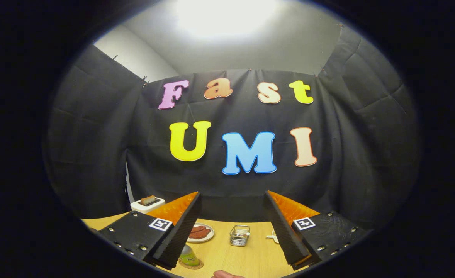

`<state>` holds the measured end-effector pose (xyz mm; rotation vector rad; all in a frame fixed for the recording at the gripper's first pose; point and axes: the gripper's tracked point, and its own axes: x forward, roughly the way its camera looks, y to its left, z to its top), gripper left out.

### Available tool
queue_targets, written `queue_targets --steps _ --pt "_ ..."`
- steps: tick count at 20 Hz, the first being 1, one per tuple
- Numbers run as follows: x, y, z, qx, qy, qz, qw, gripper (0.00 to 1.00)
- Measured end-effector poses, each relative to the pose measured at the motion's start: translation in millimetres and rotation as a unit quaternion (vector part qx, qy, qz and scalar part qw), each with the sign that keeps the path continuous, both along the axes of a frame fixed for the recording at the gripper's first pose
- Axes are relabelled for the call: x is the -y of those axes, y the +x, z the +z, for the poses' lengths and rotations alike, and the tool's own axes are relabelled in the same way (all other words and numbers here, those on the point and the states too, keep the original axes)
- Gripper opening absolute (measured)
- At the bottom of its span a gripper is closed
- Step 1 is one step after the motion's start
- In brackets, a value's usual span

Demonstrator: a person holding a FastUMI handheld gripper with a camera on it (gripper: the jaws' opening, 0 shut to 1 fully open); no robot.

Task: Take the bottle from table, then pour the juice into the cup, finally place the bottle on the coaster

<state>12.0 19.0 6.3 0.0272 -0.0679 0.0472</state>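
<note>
My gripper [232,194] is open and held high above the wooden table [250,258], with nothing between its fingers. Low down, beside the inner edge of the left finger [181,227], a small bottle [189,255] with greenish contents stands on a round brown coaster [192,265]. The left finger hides part of the bottle. I cannot make out a cup.
On the table beyond the fingers sit a plate of reddish food [200,233], a small wire basket [239,235] and a small white object [273,236] by the right finger. A white toaster [147,204] stands at the far left. A bit of a hand [227,274] shows nearest to me.
</note>
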Motion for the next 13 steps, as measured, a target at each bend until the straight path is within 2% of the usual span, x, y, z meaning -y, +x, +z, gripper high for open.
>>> queue_targets --steps 3,13 --pt "14.8 -4.4 -4.2 -0.018 -0.005 -0.008 1.0 0.99" --pt "38.5 -16.1 -29.9 -0.032 0.001 0.002 0.999 0.99"
